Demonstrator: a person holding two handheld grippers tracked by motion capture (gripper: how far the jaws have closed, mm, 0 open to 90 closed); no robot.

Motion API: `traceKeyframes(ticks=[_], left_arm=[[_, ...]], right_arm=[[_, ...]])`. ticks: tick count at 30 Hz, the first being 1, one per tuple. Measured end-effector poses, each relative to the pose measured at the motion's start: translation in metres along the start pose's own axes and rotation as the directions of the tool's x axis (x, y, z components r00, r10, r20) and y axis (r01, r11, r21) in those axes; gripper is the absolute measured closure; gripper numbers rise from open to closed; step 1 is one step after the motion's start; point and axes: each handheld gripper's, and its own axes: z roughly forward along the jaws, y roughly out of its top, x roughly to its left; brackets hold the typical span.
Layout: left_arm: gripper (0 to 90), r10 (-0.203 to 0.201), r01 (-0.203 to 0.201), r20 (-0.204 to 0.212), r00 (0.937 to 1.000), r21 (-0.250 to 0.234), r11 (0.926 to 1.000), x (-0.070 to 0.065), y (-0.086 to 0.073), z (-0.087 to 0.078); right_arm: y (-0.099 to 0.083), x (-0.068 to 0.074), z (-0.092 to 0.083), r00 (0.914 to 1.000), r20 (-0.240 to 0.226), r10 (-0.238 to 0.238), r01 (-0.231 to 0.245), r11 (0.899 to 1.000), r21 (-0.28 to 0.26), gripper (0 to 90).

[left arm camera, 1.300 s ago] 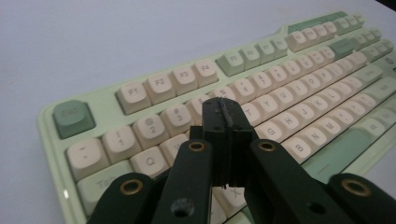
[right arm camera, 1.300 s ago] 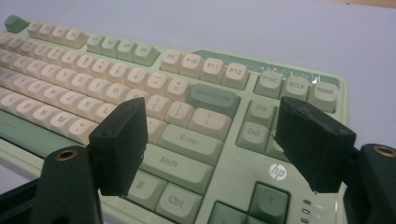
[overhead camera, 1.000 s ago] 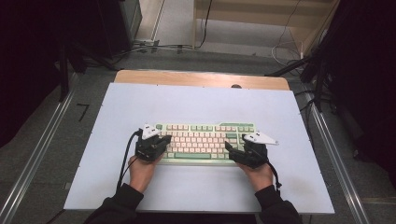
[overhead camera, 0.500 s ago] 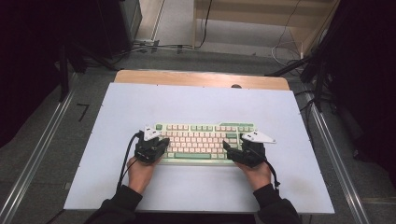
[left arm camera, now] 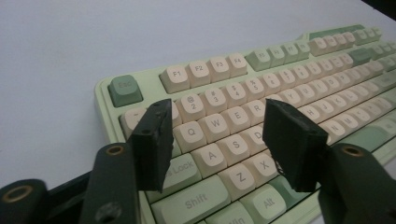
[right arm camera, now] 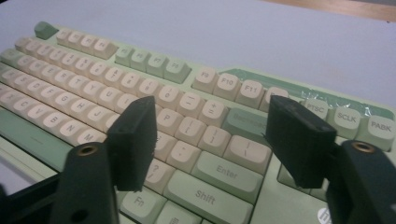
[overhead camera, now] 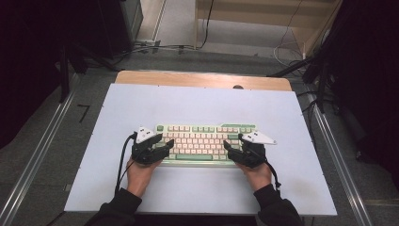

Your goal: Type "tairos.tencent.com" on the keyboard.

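High view: left gripper (overhead camera: 162, 148) fingers have just opened over the keyboard (overhead camera: 204, 139), right gripper (overhead camera: 234, 147) fingers narrowed, both apart.

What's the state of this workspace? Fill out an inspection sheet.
Surface: pale mat on a wooden table.
Job's things: green and cream keyboard, flat, near the person's edge.
Clutter: nothing seen.
Grippers: left hand-held gripper over the keyboard's left end, jaws just opened, nothing between them; right hand-held gripper over the Enter area, jaws just narrowed, apart, gripping nothing.
Cables: black cable trails from the left gripper; loose cables on floor.
Surroundings: metal rails, dark curtains.
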Motion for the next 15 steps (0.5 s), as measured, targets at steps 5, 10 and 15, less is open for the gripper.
traceKeyframes(ticks=[5,10,15], left_arm=[[35.4,0.006,-0.006,-0.035,0.9994,0.002,1.0000,0.000,-0.004,-0.003],[34.1,-0.002,0.002,-0.025,0.9997,-0.009,1.0000,0.003,-0.007,-0.010],[34.2,0.001,-0.001,-0.046,0.9989,-0.006,1.0000,0.003,-0.012,-0.018]], right_arm=[[0.001,0.004,0.003,0.9994,-0.013,-0.033,0.033,0.999,-0.012,53.3],[0.009,0.009,0.013,0.9930,-0.118,-0.001,0.004,1.000,0.026,77.3],[0.014,0.013,0.022,0.9872,-0.160,-0.002,0.010,0.999,0.050,87.6]])
